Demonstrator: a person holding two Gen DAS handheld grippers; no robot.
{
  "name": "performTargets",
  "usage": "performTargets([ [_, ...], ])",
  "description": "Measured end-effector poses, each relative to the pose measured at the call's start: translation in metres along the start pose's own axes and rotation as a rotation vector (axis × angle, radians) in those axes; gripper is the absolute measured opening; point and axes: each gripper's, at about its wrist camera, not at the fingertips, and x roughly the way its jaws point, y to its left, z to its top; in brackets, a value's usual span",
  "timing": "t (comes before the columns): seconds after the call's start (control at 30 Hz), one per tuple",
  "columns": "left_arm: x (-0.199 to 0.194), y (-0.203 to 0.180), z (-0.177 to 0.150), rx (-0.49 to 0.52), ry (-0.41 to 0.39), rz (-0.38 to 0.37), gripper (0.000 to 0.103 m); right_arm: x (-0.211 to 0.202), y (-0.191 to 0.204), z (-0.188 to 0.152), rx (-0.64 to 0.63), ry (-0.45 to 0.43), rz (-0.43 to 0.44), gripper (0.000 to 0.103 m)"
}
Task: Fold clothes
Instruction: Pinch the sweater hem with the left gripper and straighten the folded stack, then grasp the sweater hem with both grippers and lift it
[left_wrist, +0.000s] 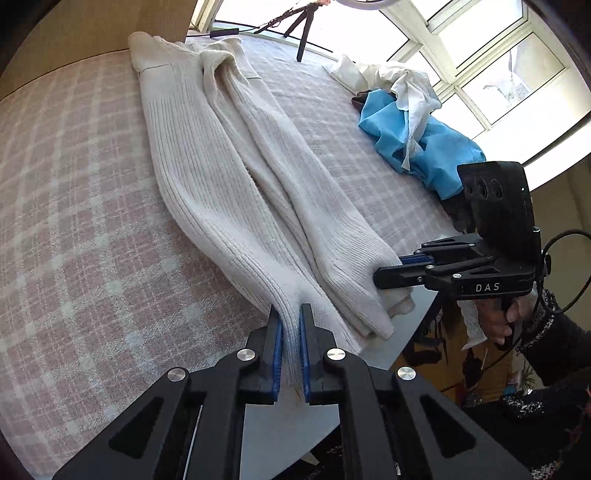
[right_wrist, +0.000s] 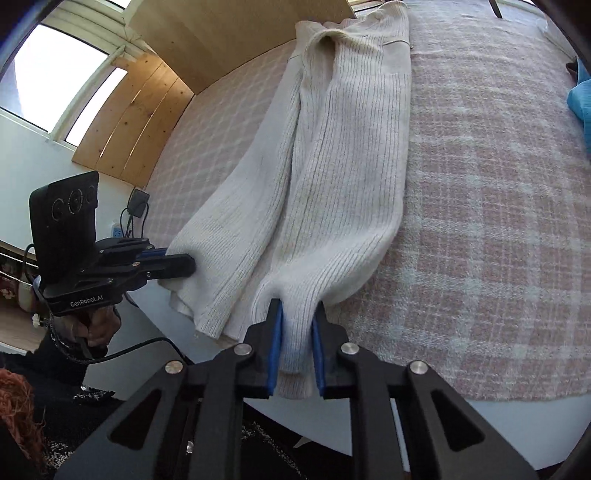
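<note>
A cream ribbed knit garment (left_wrist: 221, 166) lies lengthwise on the pink plaid bedspread (left_wrist: 74, 221), its sides folded inward into a long strip. My left gripper (left_wrist: 290, 310) is shut on the near hem at its left corner. Over at the hem's right corner, my right gripper (left_wrist: 388, 269) is held by a hand in a dark sleeve. In the right wrist view the knit garment (right_wrist: 351, 147) runs away toward the headboard. Here my right gripper (right_wrist: 297, 304) is shut on a bunch of hem, with my left gripper (right_wrist: 181, 260) clamped on the other corner.
A heap of blue cloth (left_wrist: 417, 140) and white cloth (left_wrist: 406, 85) lies at the bed's far right by the window. A tripod (left_wrist: 303, 33) stands at the far edge. A wooden headboard (right_wrist: 221, 33) rises behind the garment. The bed's near edge (right_wrist: 517, 413) drops off below the hem.
</note>
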Motion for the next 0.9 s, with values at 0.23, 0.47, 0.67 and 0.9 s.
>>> performTargets([
  [0.23, -0.043, 0.014, 0.081, -0.034, -0.182, -0.058, 0.006, -0.063, 0.014, 0.095, 0.048, -0.194, 0.156, 0.014],
  [0.47, -0.046, 0.049, 0.191, -0.040, -0.283, 0.000, 0.006, -0.100, -0.004, 0.193, 0.110, -0.276, 0.120, 0.014],
  [0.67, -0.014, 0.094, 0.257, -0.113, -0.258, 0.036, 0.006, -0.066, -0.038, 0.264, 0.188, -0.259, 0.051, 0.014],
  [0.9, 0.053, 0.153, 0.296, -0.185, -0.152, 0.050, 0.006, 0.004, -0.104, 0.314, 0.327, -0.163, 0.037, 0.014],
])
